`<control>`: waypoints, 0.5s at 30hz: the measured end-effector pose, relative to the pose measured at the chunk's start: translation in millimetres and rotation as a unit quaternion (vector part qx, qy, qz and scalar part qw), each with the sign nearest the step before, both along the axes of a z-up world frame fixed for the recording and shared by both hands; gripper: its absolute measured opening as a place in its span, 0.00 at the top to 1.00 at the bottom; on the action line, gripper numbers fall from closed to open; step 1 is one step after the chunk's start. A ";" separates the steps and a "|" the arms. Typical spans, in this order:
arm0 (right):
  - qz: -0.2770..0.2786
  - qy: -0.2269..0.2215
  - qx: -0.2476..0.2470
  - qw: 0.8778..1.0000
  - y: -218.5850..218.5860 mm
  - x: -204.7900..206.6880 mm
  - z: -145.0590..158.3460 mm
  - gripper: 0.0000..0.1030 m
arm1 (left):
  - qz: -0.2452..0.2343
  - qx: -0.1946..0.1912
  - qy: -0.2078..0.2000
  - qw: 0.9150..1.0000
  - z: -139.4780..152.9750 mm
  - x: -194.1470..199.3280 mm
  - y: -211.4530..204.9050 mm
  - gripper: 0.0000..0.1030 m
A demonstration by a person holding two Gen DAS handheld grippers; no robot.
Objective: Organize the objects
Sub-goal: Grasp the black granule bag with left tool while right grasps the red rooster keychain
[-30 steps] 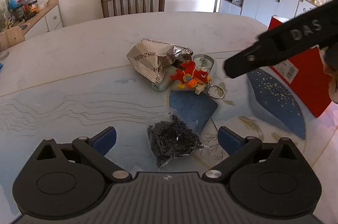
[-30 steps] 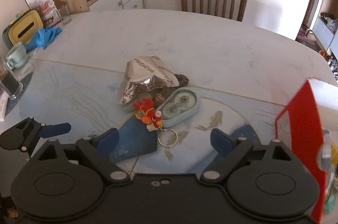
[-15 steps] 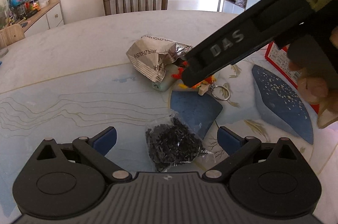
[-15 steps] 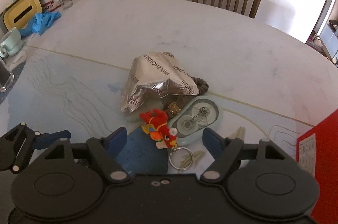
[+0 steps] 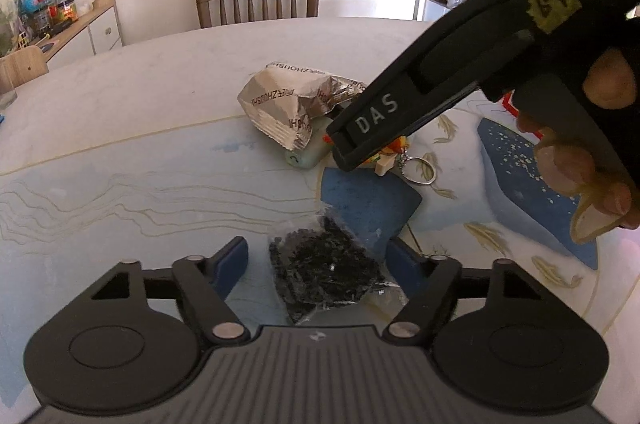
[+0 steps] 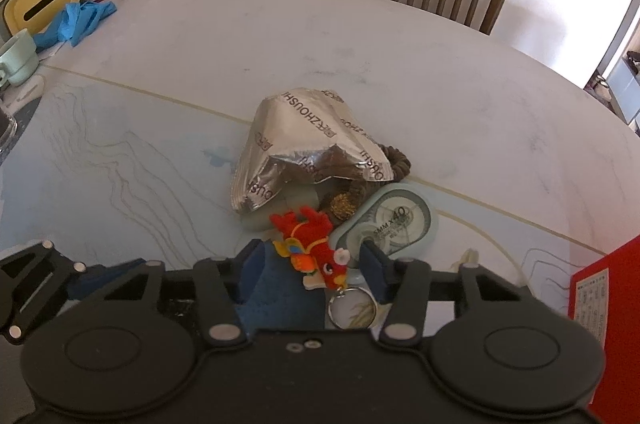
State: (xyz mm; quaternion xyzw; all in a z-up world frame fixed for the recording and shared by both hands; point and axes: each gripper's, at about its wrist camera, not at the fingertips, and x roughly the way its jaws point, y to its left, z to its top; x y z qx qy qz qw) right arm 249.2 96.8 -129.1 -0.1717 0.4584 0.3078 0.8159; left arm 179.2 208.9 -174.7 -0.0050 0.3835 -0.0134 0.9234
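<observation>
The right gripper (image 6: 312, 270) is closing, not yet pressing, around the red-and-orange plush rooster keychain (image 6: 310, 248) lying lengthwise between its blue fingers (image 6: 250, 268), while the left gripper (image 5: 316, 266) likewise narrows around the clear packet of black bits (image 5: 322, 270).

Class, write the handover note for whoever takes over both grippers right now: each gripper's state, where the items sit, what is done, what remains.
Left gripper: jaws closing around the clear bag of black bits, pads not yet touching.
Right gripper: jaws closing around the red plush keychain, not yet pinching.
Silver foil bag, correction tape and brown hair tie lie clustered mid-table; red box stands on the right.
Done: nothing visibly sorted.
Left: finish both grasps, then organize everything.
</observation>
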 end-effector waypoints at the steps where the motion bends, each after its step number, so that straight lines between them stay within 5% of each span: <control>1: 0.000 0.000 0.001 1.000 0.2 -0.2 0.3 0.56 | -0.001 -0.001 -0.001 1.000 0.3 -0.2 -0.4 0.33; 8: -0.001 -0.005 -0.001 1.000 -2.0 -1.1 1.1 0.70 | -0.001 0.002 -0.002 1.000 0.9 -0.7 -2.1 0.51; 15: 0.008 0.003 0.006 1.000 -5.7 -5.4 5.4 0.83 | -0.003 0.005 0.005 1.000 4.5 -0.9 -2.8 0.57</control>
